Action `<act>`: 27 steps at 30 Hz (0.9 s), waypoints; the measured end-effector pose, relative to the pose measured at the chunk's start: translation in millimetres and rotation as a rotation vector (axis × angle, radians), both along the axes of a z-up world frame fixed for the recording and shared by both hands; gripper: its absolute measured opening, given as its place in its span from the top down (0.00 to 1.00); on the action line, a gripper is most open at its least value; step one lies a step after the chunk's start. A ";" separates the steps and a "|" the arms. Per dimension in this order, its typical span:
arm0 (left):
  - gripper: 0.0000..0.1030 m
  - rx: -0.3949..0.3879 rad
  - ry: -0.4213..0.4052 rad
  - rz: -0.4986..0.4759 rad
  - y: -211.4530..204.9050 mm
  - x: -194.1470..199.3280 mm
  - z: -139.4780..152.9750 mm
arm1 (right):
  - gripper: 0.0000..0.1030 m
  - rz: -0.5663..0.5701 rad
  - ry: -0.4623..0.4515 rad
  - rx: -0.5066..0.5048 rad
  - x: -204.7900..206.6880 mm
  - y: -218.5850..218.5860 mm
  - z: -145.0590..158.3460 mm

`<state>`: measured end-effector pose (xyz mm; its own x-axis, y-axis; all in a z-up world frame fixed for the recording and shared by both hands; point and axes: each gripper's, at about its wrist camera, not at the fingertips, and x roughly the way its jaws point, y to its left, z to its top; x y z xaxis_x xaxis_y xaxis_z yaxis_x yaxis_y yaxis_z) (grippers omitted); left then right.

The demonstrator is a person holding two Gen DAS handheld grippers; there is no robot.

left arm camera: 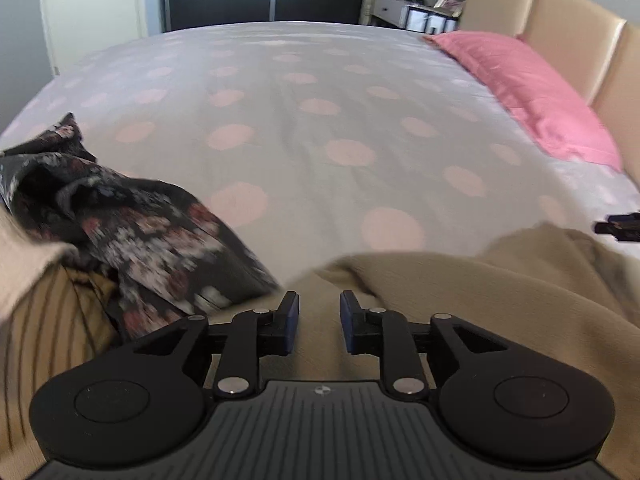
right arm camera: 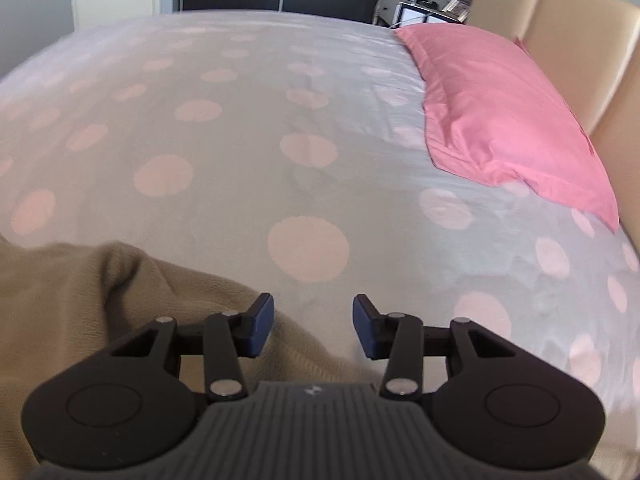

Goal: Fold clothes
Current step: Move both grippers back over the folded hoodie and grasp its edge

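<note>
Both tongs, left and right, gape empty above beige garment.

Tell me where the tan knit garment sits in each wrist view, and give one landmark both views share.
Left wrist view: the tan knit garment fills the lower right, under and beyond the tool tips.
Right wrist view: it lies at lower left, under the left pad.
Shared landmark: the pink pillow, at upper right by the headboard.
</note>
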<state>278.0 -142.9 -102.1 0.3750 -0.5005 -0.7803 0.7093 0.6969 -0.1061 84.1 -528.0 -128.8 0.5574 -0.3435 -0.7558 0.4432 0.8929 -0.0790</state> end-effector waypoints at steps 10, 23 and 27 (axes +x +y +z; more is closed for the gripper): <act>0.57 0.096 -0.149 -0.322 -10.0 -115.5 17.4 | 0.44 0.314 -0.057 0.122 -85.4 79.8 42.4; 0.54 0.169 -0.202 -0.365 -1.6 -192.3 32.6 | 0.29 0.736 -0.163 0.061 -113.3 192.7 57.9; 0.53 0.169 -0.221 -0.374 -0.2 -204.0 30.1 | 0.44 0.805 -0.167 0.013 -104.1 211.4 52.4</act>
<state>73.9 -143.1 -71.9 0.3594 -0.5056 -0.7843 0.9080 0.3833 0.1690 -20.0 -316.6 -76.4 0.7349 0.2179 -0.6422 -0.3283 0.9429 -0.0557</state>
